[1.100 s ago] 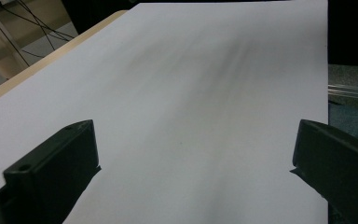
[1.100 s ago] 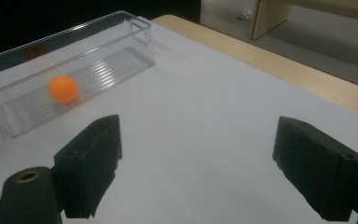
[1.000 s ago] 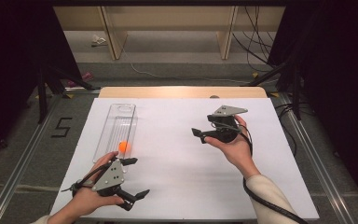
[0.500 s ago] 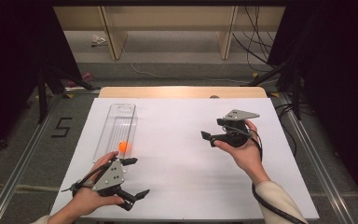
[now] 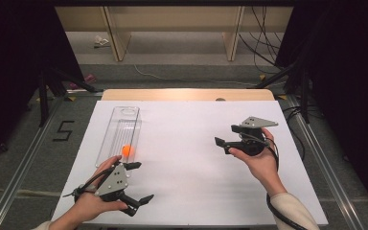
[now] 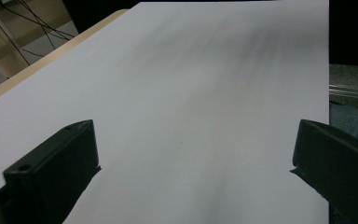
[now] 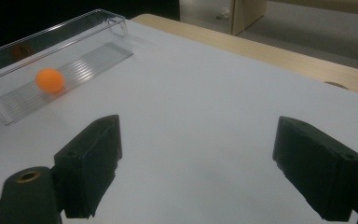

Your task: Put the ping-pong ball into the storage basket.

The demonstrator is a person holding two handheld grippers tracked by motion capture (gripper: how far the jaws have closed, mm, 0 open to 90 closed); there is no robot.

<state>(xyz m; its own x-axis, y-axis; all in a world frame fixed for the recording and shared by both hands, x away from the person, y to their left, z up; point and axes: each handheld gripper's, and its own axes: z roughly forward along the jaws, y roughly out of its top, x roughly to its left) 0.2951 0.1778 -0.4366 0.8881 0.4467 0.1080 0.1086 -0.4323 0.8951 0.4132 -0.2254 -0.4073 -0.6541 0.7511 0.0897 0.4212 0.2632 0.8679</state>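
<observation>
Left hand-held gripper (image 5: 136, 183) at frame lower left, jaws spread, empty. Right hand-held gripper (image 5: 227, 139) right of centre, jaws spread, empty. Orange ball (image 5: 127, 150) sits in clear tray (image 5: 124, 120) on white tabletop (image 5: 187, 158); dark room around.

White sheet (image 5: 191, 143) covers wooden table (image 5: 187, 94); black "5" (image 5: 63, 130) on grey floor (image 5: 24, 158).

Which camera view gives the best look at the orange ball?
The right gripper view: the orange ball is large and unobstructed inside the clear tray. In the high view the ball is small, just beyond the left gripper. The left gripper view faces bare white table.
</observation>
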